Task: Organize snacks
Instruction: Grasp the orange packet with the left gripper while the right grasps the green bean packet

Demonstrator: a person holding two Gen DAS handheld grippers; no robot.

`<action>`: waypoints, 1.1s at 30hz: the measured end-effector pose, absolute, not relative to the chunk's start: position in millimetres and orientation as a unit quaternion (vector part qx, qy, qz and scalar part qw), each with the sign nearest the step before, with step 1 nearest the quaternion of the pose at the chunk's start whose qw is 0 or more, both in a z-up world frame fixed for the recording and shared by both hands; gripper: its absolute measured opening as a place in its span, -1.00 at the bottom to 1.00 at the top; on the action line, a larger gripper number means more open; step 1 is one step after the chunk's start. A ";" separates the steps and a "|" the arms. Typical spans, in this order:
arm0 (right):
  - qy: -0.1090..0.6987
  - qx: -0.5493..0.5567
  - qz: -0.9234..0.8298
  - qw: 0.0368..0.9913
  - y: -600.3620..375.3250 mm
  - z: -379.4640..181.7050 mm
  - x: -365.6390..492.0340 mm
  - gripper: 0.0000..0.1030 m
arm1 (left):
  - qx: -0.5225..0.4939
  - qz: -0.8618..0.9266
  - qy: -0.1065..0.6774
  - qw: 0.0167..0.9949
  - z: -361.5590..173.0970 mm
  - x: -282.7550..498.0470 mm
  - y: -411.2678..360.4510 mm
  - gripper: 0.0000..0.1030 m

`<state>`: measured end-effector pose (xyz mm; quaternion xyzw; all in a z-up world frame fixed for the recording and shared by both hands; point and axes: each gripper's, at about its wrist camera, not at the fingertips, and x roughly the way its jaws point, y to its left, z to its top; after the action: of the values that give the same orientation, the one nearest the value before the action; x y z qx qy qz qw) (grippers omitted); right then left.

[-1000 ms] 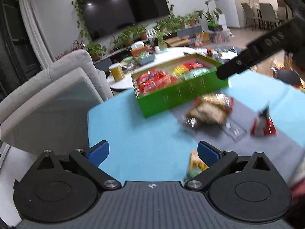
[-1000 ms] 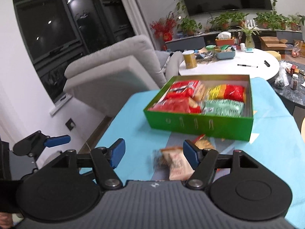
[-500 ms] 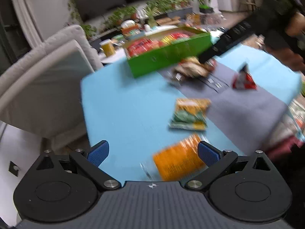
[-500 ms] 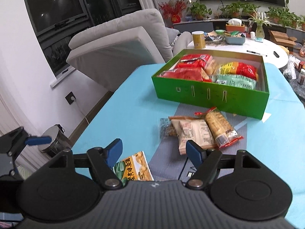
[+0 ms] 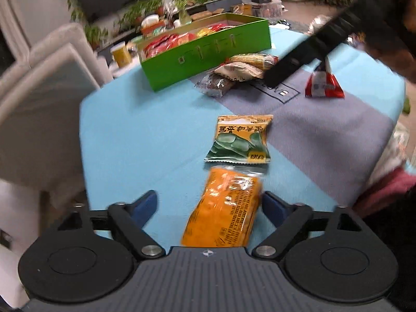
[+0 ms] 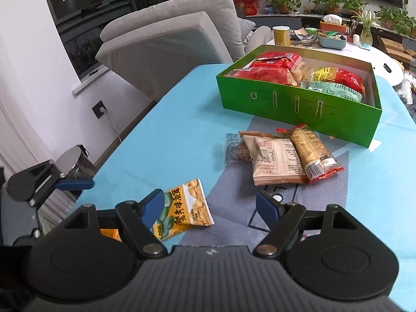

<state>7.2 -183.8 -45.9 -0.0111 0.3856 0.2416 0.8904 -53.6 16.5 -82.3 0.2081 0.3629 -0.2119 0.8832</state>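
An orange snack packet [image 5: 223, 208] lies on the blue tablecloth [image 5: 145, 140] right between the blue pads of the left gripper [image 5: 208, 205]. Its jaws are closing around it; the right pad sits at the packet's edge, the left pad stands clear, so nothing is clamped. Just beyond lies a crinkly green-and-yellow bean packet [image 5: 240, 139], flat and glossy. The right gripper [image 6: 210, 208] hovers over that same bean packet [image 6: 182, 213], jaws apart and opening, the packet under its left pad but not pinched.

Farther up the table, on the grey patch of cloth, a small heap: a beige flat pouch [image 6: 275, 158], a slim bar in a red-ended wrapper [image 6: 312, 150] lying across it, and a dark clear-wrapped piece [image 6: 234, 147] tucked beside. A red triangular pack [image 5: 323, 85] stands alone to the right.

Behind the heap sits the open green cardboard box [image 6: 296, 104], stiff-walled and already holding red, yellow and pale green bags. A grey armchair [image 6: 169, 33] stands past the table edge.
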 end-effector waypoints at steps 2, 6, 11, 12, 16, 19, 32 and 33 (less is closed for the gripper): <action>0.385 -0.028 0.246 0.889 -182.6 -46.9 4.2 0.27 | 0.168 -0.207 0.388 0.882 -84.1 -45.5 22.3 -0.01; 0.386 -0.088 0.271 0.877 -173.6 -52.9 -2.5 0.32 | 0.139 -0.197 0.401 0.884 -87.3 -43.8 31.0 -0.18; 0.389 -0.177 0.283 0.859 -152.2 -65.1 -8.3 0.32 | 0.129 -0.184 0.397 0.890 -88.0 -41.9 32.9 -0.18; 0.388 -0.192 0.285 0.855 -148.3 -67.7 -8.6 0.32 | 0.126 -0.183 0.396 0.891 -87.8 -40.0 33.2 -0.18; 0.385 -0.262 0.280 0.839 -132.2 -79.2 -8.7 0.32 | 0.114 -0.171 0.392 0.897 -86.2 -35.3 35.2 -0.18; 0.368 -0.317 0.274 0.830 -120.2 -88.9 -9.3 0.32 | 0.099 -0.165 0.390 0.901 -85.6 -32.6 39.5 -0.18; 0.354 -0.295 0.285 0.841 -97.1 -91.1 32.3 0.33 | 0.055 -0.154 0.383 0.909 -85.2 -29.1 55.8 -0.18; 0.356 -0.291 0.289 0.839 -96.7 -91.0 35.2 0.33 | 0.051 -0.154 0.381 0.910 -84.5 -28.9 57.4 -0.18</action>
<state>35.2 -96.7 -91.0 -0.2913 0.3562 0.2893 0.8394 -28.9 57.4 -84.5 0.0514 0.3813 -0.1542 0.9101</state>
